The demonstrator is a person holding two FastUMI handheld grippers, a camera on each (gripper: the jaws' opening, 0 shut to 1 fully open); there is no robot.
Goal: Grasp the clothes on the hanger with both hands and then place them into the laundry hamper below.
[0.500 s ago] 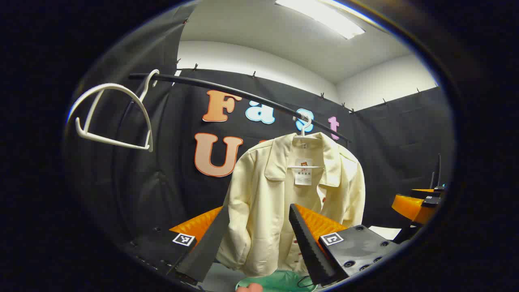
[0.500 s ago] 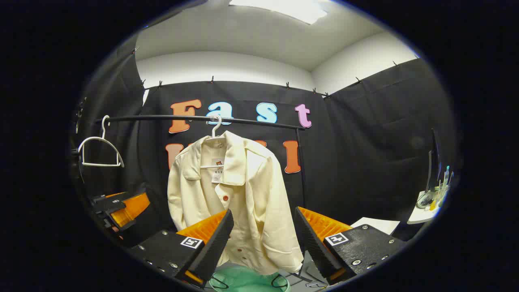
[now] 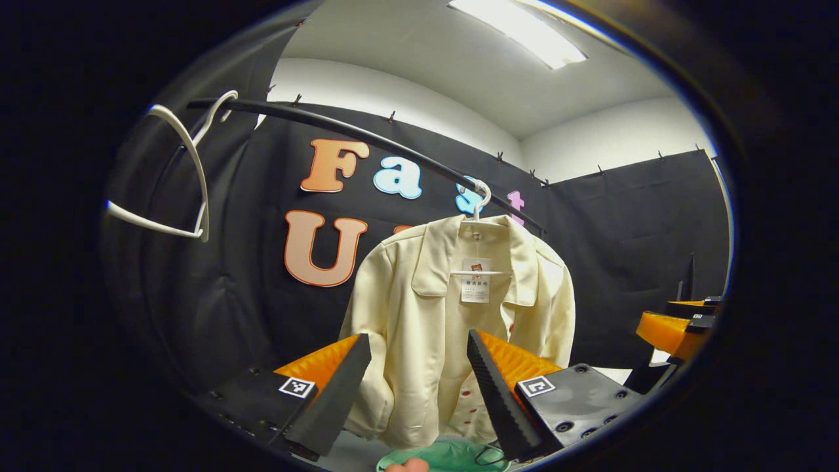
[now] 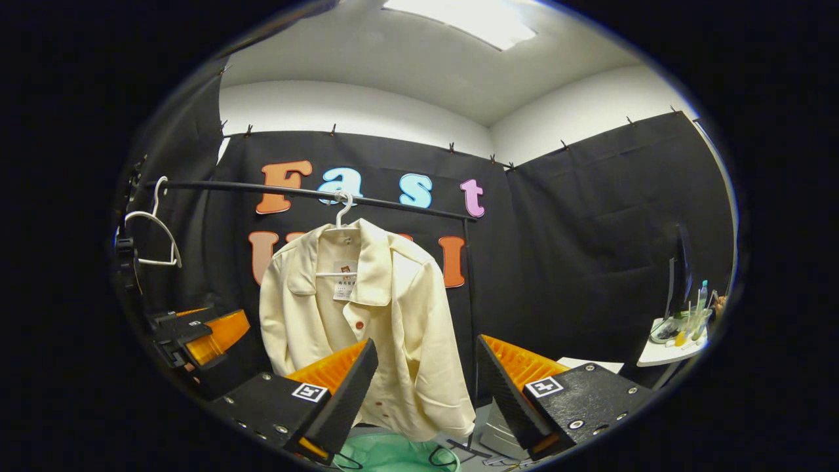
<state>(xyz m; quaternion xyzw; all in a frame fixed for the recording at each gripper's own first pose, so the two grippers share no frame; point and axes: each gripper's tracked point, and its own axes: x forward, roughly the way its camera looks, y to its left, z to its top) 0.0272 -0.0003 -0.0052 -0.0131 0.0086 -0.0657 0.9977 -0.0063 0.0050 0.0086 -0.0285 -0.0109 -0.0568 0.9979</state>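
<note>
A cream jacket point(image 3: 452, 328) point(image 4: 367, 314) with red buttons hangs on a white hanger point(image 3: 480, 203) point(image 4: 341, 208) from a black rail point(image 3: 341, 134) point(image 4: 295, 192). Below it sits the green laundry hamper point(image 3: 452, 455) point(image 4: 387, 453), seen at its rim. My left gripper point(image 3: 419, 393) stands open in front of the jacket's lower half, apart from it. The right gripper point(image 4: 426, 393) is also open, short of the jacket's hem. In the right gripper view the left gripper point(image 4: 196, 334) shows at the far left; in the left gripper view the right gripper point(image 3: 675, 324) shows at the far right.
An empty white hanger point(image 3: 177, 170) point(image 4: 151, 236) hangs at the rail's left end. A small white table point(image 4: 675, 344) with bottles and a dark screen stands at the right. A fingertip point(image 3: 406, 465) shows at the bottom edge of the left gripper view.
Both views have shifted slightly: the jacket now sits a bit further left and the empty hanger has swung nearer the left edge. Both grippers stay open.
</note>
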